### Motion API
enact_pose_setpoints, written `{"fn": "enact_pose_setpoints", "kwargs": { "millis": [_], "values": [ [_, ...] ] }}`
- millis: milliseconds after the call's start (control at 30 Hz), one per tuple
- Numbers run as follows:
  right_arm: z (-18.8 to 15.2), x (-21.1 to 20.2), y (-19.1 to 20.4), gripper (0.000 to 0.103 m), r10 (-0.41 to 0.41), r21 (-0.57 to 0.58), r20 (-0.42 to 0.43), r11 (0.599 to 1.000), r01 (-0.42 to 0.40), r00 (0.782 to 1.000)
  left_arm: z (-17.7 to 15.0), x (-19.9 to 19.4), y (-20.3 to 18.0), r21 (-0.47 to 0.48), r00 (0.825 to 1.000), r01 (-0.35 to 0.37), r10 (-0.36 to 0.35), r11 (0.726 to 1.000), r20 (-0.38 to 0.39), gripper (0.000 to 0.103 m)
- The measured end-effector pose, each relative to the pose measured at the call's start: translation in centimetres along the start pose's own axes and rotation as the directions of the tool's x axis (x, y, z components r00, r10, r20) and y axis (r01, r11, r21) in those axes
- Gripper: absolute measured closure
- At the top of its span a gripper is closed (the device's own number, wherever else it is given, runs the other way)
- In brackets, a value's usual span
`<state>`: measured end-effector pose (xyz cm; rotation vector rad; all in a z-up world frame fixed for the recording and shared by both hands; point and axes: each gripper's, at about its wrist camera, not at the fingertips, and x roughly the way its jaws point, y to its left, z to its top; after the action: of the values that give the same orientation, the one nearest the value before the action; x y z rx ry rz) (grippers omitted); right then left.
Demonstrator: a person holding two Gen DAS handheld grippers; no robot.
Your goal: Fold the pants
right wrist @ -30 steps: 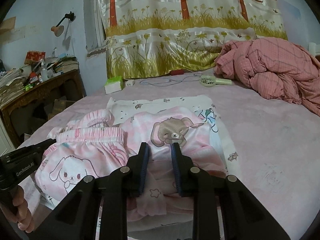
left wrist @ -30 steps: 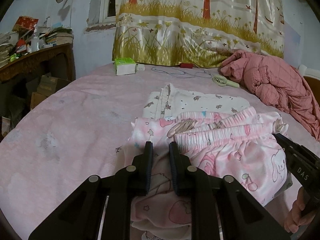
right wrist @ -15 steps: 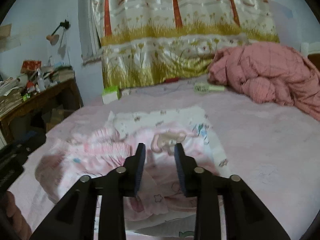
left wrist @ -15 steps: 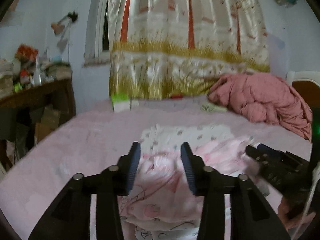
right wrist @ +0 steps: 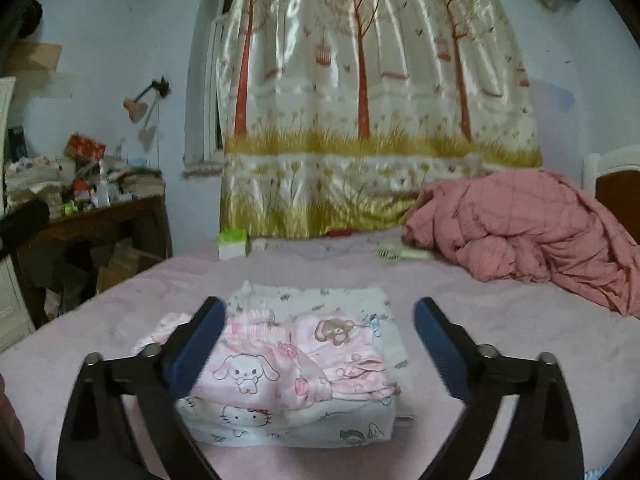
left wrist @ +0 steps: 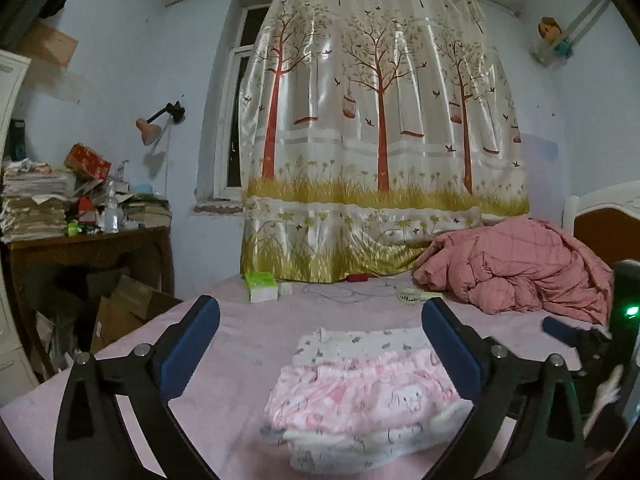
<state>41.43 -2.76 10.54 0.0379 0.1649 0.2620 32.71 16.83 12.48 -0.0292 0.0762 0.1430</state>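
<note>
Folded pink cartoon-print pants (left wrist: 368, 396) lie on top of a small stack of folded white printed clothes on the pink bed; the pants also show in the right wrist view (right wrist: 288, 368). My left gripper (left wrist: 320, 320) is wide open and empty, raised above and behind the stack. My right gripper (right wrist: 320, 320) is wide open and empty, also lifted back from the stack. The right gripper's body shows at the right edge of the left wrist view (left wrist: 580, 336).
A crumpled pink quilt (left wrist: 520, 268) lies at the bed's back right. A green tissue pack (left wrist: 261, 285), a cable and a small hand fan (left wrist: 416, 295) lie near the curtain. A cluttered desk (left wrist: 80, 236) and cardboard boxes stand left of the bed.
Both grippers let go of the pink pants, opened wide and pulled up and back from the stack. The pants now lie folded on the stack.
</note>
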Motion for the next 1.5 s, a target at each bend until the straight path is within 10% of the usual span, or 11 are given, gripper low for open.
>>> {"fn": "enact_pose_setpoints", "kwargs": {
  "millis": [467,800,1500],
  "values": [
    [-9.5,-0.8,-0.4,0.0,0.005,0.047,0.026,0.999,-0.006,1.0,-12.1,-0.2,-2.6,0.115,0.999,0.018,-0.022,0.993,0.03,0.001],
    [-10.4,-2.0,-2.0,0.0,-0.056,0.097,0.065,0.994,0.049,0.996,-13.5,0.5,0.0,-0.017,0.999,-0.038,0.037,0.999,-0.017,0.001],
    [-10.4,-2.8,-2.8,0.0,-0.097,0.118,0.081,0.989,0.087,0.992,-13.5,-0.2,-1.3,0.047,0.998,-0.066,0.065,0.997,0.015,0.001]
  ]
}}
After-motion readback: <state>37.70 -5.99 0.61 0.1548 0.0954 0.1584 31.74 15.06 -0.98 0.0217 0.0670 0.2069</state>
